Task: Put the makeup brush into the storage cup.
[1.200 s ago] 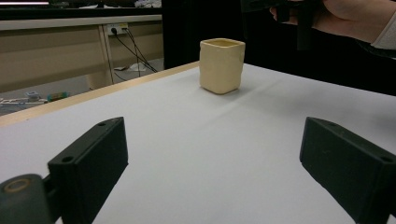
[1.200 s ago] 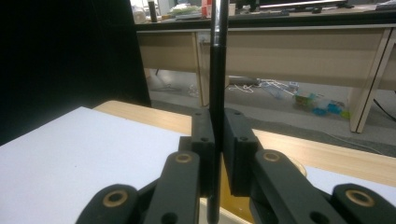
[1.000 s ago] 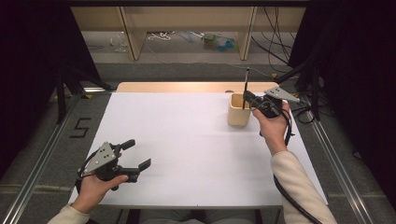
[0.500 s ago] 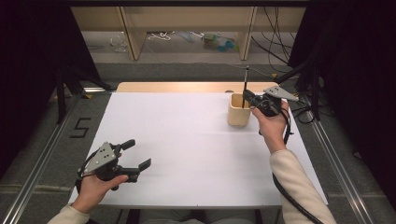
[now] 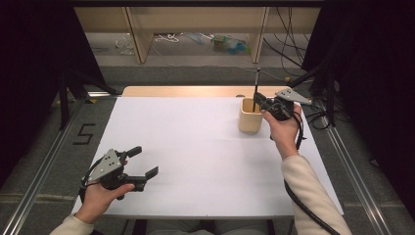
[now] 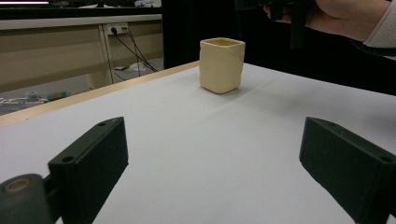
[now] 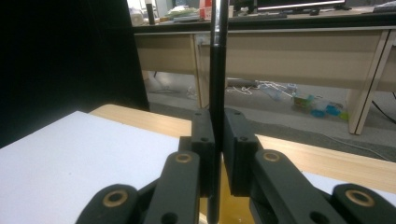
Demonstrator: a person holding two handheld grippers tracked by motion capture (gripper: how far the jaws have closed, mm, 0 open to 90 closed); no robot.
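Black pen (image 7: 218,70) pinched upright by the right gripper (image 5: 260,103) over the cup (image 5: 250,116) near the desk's far edge; release remains; left gripper (image 5: 142,161) spread.

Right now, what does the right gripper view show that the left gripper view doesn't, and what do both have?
The right gripper view shows the right claw shut on a thin black pen held upright, its lower end over the yellowish inside of the cup.

The left gripper view shows the left claw open with nothing between its jaws, the whole cream cup standing on the table from outside, and the person's right hand above it.

Both share the white table, its wooden far edge and the cup.
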